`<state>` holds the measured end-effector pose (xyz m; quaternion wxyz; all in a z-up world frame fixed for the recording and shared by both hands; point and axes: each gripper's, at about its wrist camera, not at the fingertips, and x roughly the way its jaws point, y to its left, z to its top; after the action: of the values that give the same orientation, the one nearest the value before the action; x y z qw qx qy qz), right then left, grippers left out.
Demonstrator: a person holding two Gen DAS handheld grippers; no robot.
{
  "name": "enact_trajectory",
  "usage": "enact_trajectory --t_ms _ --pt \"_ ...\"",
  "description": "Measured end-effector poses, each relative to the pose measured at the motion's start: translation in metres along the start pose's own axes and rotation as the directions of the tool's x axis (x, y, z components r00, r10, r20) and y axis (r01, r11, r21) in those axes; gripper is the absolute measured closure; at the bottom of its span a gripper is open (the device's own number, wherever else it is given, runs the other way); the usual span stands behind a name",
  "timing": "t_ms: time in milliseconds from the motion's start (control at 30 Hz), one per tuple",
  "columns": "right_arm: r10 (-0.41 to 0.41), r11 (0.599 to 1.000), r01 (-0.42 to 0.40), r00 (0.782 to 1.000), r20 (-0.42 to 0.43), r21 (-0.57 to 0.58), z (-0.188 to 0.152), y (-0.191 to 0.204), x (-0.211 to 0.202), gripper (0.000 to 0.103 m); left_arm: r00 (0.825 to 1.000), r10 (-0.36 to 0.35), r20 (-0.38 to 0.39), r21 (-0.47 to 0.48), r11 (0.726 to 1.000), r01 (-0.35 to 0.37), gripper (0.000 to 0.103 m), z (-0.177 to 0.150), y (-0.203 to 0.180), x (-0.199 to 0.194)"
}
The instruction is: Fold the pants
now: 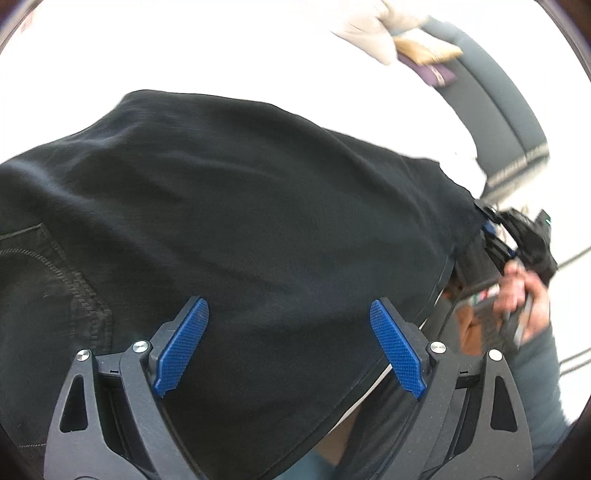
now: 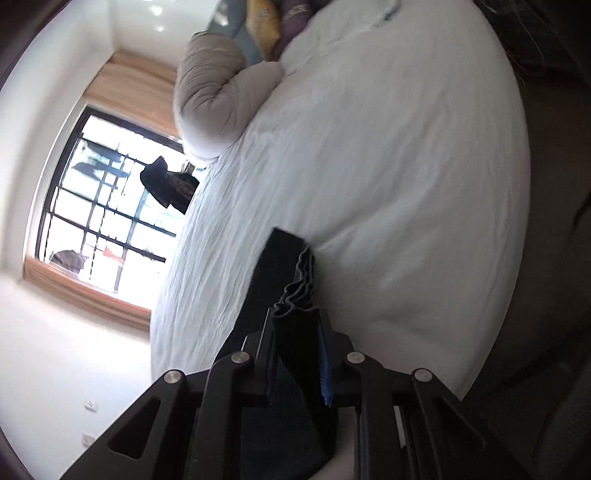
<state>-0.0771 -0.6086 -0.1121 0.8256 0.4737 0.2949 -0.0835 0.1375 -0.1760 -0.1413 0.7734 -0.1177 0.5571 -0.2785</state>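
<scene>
The black pants point(image 1: 240, 206) lie spread on the white bed point(image 1: 221, 48), with a back pocket seam at the left. My left gripper point(image 1: 290, 332) is open just above the cloth, its blue pads point(image 1: 181, 343) wide apart and holding nothing. My right gripper point(image 2: 299, 332) is shut on a bunched edge of the pants point(image 2: 295, 295), lifted over the bed point(image 2: 369, 166). In the left wrist view the right gripper point(image 1: 496, 236) shows at the far right edge of the pants, held by a hand.
A beige rolled blanket point(image 2: 214, 99) and coloured pillows point(image 2: 280, 29) lie at the head of the bed. A barred window point(image 2: 103, 206) is on the wall. A grey headboard point(image 1: 495, 96) runs along the right in the left wrist view.
</scene>
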Motion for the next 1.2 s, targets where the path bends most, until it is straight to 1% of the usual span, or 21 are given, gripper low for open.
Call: enact_trajectory --t_ms 67,100,133,167,200,233,267,300,333,400,567,700,767,867,900,933,967,1000,1033,1133,1200 --pt "-0.018 0.973 0.014 1.0 -0.015 -0.232 -0.018 0.063 -0.003 0.083 0.999 -0.02 0.03 -0.06 0.998 0.021 0.013 0.006 0.012 -0.012" --pt "-0.019 0.943 0.01 0.999 -0.026 -0.331 -0.031 0.09 -0.002 0.083 0.999 -0.023 0.044 -0.081 0.996 0.026 0.011 0.008 0.018 -0.017" --pt "-0.02 0.89 -0.004 0.999 -0.048 -0.456 -0.051 0.123 -0.001 0.083 0.998 -0.024 0.055 -0.098 0.995 0.03 0.006 0.01 0.023 -0.022" --pt "-0.012 0.81 -0.044 0.996 -0.091 -0.585 -0.081 0.158 0.002 0.083 0.996 -0.036 0.084 -0.133 0.99 0.047 0.005 0.012 0.032 -0.03" --pt "-0.014 0.699 -0.097 0.989 -0.15 -0.708 -0.118 0.189 0.006 0.084 0.994 -0.045 0.101 -0.158 0.986 0.061 0.003 0.013 0.037 -0.035" --pt "-0.045 0.583 -0.128 0.981 -0.189 -0.803 -0.154 0.208 0.012 0.084 0.992 -0.056 0.117 -0.184 0.98 0.077 0.002 0.014 0.043 -0.039" --pt "-0.086 0.487 -0.145 0.973 -0.212 -0.862 -0.183 0.218 0.02 0.084 0.988 -0.071 0.137 -0.226 0.969 0.101 0.002 0.015 0.053 -0.045" --pt "-0.13 0.419 -0.168 0.962 -0.241 -0.893 -0.211 0.222 0.031 0.084 0.987 -0.076 0.145 -0.25 0.962 0.111 0.001 0.016 0.059 -0.047" --pt "-0.153 0.408 -0.186 0.951 -0.268 -0.894 -0.227 0.221 0.04 0.084 0.985 -0.082 0.148 -0.276 0.954 0.121 0.001 0.015 0.065 -0.05" --pt "-0.165 0.419 -0.203 0.941 -0.294 -0.885 -0.243 0.219 0.048 0.084 0.983 -0.098 0.154 -0.299 0.944 0.141 0.001 0.016 0.073 -0.053" --pt "-0.173 0.34 -0.173 0.955 -0.242 -0.924 -0.258 0.227 0.043 0.084 0.975 -0.179 0.129 -0.344 0.914 0.214 0.001 0.022 0.074 -0.042" --pt "-0.151 0.304 -0.165 0.964 -0.219 -0.938 -0.256 0.238 0.035 0.084 0.96 -0.265 0.086 -0.351 0.894 0.278 0.001 0.033 0.06 -0.026" --pt "-0.145 0.279 -0.167 0.966 -0.213 -0.946 -0.263 0.242 0.03 0.084 0.958 -0.282 0.057 -0.363 0.888 0.283 0.001 0.039 0.055 -0.014" --pt "-0.123 0.259 -0.196 0.965 -0.234 -0.946 -0.278 0.251 0.026 0.084 0.959 -0.281 0.04 -0.389 0.88 0.274 0.003 0.039 0.055 -0.005" --pt "-0.116 0.247 -0.206 0.964 -0.24 -0.947 -0.283 0.254 0.024 0.084 0.959 -0.28 0.042 -0.388 0.88 0.274 0.01 0.035 0.052 -0.002" --pt "-0.108 0.235 -0.217 0.963 -0.247 -0.948 -0.288 0.257 0.022 0.084 0.958 -0.282 0.041 -0.37 0.887 0.277 0.029 0.035 0.052 -0.004" --pt "-0.098 0.228 -0.236 0.96 -0.263 -0.945 -0.294 0.261 0.02 0.084 0.961 -0.276 0.035 -0.355 0.895 0.27 0.04 0.034 0.054 -0.004" --pt "-0.092 0.227 -0.25 0.957 -0.277 -0.941 -0.298 0.263 0.018 0.084 0.965 -0.261 0.028 -0.344 0.904 0.255 0.06 0.033 0.054 -0.006" --pt "-0.088 0.225 -0.263 0.954 -0.288 -0.938 -0.302 0.265 0.018 0.084 0.969 -0.244 0.03 -0.341 0.909 0.239 0.074 0.033 0.056 -0.008" --pt "-0.093 0.203 -0.287 0.946 -0.31 -0.936 -0.314 0.271 0.022 0.084 0.974 -0.219 0.056 -0.346 0.911 0.225 0.079 0.032 0.067 -0.02" --pt "-0.091 0.203 -0.301 0.942 -0.324 -0.932 -0.316 0.274 0.024 0.084 0.977 -0.2 0.069 -0.344 0.915 0.211 0.082 0.03 0.074 -0.028"
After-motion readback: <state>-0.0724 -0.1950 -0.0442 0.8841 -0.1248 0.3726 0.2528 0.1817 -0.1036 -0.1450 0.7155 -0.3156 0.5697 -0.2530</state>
